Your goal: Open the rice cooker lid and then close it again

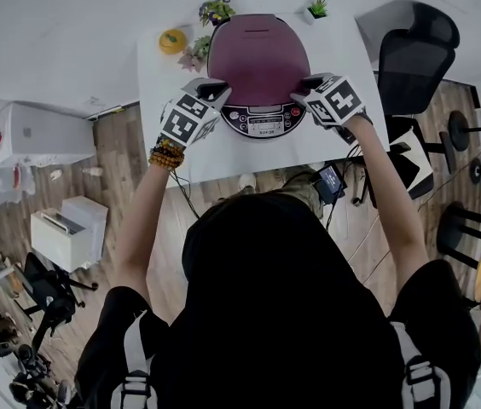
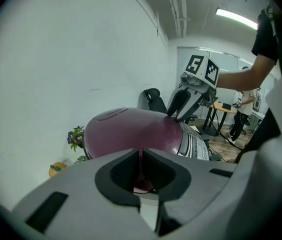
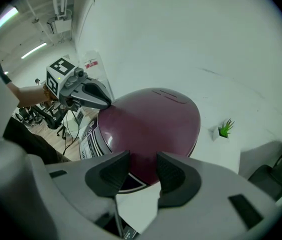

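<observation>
The rice cooker stands on the white table [image 1: 165, 147], its maroon lid [image 1: 257, 58] down and its control panel [image 1: 262, 122] facing me. My left gripper [image 1: 213, 89] rests at the lid's front left corner. In the left gripper view its jaws [image 2: 141, 156] stand almost together, with a thin slit and nothing in it, and the lid [image 2: 131, 129] lies just beyond. My right gripper [image 1: 310, 83] sits at the lid's front right corner. Its jaws [image 3: 143, 161] stand apart over the lid [image 3: 151, 119], empty.
At the table's back stand an orange object [image 1: 172, 41], a pot of flowers [image 1: 215, 9] and a small green plant [image 1: 317, 8]. A black office chair [image 1: 415, 58] is to the table's right. White boxes [image 1: 66, 228] sit on the floor at left.
</observation>
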### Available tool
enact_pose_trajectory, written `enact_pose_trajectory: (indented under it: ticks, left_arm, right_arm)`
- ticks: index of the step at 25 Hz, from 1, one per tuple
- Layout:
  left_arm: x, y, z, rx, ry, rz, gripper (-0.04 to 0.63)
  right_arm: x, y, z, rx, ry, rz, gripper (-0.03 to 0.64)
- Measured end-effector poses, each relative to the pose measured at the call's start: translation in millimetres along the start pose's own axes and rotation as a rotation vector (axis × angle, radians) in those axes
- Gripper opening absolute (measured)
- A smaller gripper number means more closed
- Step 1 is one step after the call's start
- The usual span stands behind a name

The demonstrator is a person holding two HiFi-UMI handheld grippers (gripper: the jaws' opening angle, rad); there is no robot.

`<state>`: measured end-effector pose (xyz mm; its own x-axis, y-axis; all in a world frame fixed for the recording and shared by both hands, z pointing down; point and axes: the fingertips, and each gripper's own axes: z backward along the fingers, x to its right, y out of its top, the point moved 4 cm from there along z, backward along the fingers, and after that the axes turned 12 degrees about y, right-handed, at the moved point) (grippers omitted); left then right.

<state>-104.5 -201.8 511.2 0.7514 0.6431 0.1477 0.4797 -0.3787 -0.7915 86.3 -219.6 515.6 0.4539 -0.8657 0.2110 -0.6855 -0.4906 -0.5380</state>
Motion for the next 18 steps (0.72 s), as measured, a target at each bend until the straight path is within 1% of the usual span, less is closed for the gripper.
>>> enact_pose_trajectory:
  ticks: [2,4,6,7,10,12,16,18]
  left_arm:
    - [1,0,0,-0.007,0.003,-0.019,0.043]
    - [4,1,-1,-0.015,0.02,-0.068,0.035]
    - [6,2,-3,-0.036,0.038,-0.11,0.025]
    - [6,2,-4,-0.053,0.041,-0.114,0.025]
    - [4,4,-8,-0.112,0.02,-0.069,0.023]
    - [2,5,-9,-0.13,-0.002,-0.027,0.025]
    - [0,3,-7,-0.11,-0.033,0.056,0.025]
    - [-1,2,-6,-0.098,-0.029,0.083,0.025]
  right_arm:
    - [0,1,-2,-0.04,-0.003,-0.006,0.176]
    - [0,3,-3,-0.084,-0.006,0.0,0.173]
    - [1,5,-5,-0.122,0.0,0.003,0.17]
    - [1,6,-6,-0.139,0.008,0.0,0.172]
    - [3,9,-8,-0.2,0.015,-0.011,0.17]
    - [4,11,-9,-0.24,0.006,-0.011,0.17]
    - [2,11,-9,-0.26,0.009,-0.011,0.172]
    - [2,11,-9,-0.255,0.011,-0.012,0.172]
